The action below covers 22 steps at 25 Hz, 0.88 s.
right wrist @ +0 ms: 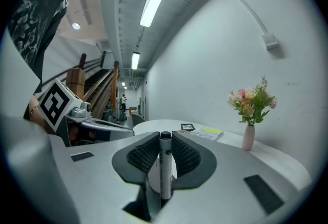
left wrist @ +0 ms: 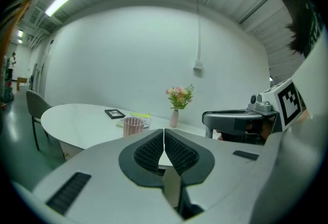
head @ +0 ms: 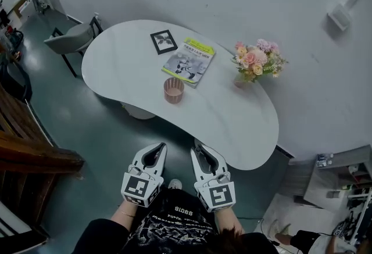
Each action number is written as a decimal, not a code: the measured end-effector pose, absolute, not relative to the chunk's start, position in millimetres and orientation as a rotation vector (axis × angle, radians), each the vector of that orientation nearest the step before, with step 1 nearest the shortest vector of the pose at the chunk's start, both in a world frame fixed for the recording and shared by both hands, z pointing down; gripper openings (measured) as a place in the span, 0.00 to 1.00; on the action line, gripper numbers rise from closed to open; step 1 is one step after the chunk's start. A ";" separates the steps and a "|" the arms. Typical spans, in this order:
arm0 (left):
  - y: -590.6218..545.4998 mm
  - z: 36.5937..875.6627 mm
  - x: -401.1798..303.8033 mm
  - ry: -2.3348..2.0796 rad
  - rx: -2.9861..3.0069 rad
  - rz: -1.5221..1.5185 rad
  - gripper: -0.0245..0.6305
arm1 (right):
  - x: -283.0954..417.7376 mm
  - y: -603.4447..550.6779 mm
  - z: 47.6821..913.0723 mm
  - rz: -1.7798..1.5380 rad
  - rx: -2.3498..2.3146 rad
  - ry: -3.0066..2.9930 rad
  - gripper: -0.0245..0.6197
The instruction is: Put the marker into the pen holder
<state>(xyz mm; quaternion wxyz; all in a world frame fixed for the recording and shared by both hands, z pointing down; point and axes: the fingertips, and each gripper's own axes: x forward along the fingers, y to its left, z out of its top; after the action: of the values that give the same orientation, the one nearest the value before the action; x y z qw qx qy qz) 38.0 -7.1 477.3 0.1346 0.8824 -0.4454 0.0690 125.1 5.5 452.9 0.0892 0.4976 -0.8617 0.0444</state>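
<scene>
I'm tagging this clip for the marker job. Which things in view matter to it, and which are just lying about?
Part of the job: marker, clamped in the right gripper; pink pen holder on the white table.
Lying about: picture frame; magazine; vase of flowers; grey chair; the left gripper, shut and empty.

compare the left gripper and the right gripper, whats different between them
The right gripper is shut on the marker, held upright between its pads; the left gripper is shut on nothing. In the head view the right gripper's tip reaches the table edge, while the left gripper's is over floor. Both are white and point toward the table.
</scene>
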 end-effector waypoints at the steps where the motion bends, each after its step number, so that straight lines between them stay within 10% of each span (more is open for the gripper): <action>1: -16.0 477.2 35.9 -1.281 2.559 0.202 0.07 | 123.5 -2.9 454.5 0.144 1.485 -2.557 0.18; 22: -182.5 476.0 -8.5 -1.041 2.658 0.220 0.07 | 76.6 -172.2 435.9 0.158 1.704 -2.482 0.18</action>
<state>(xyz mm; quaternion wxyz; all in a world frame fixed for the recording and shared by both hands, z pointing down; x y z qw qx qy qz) -8.5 -182.5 476.0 0.1389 0.9194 -0.3601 0.0762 76.6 -172.2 435.9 0.0635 0.5641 -0.8216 0.0522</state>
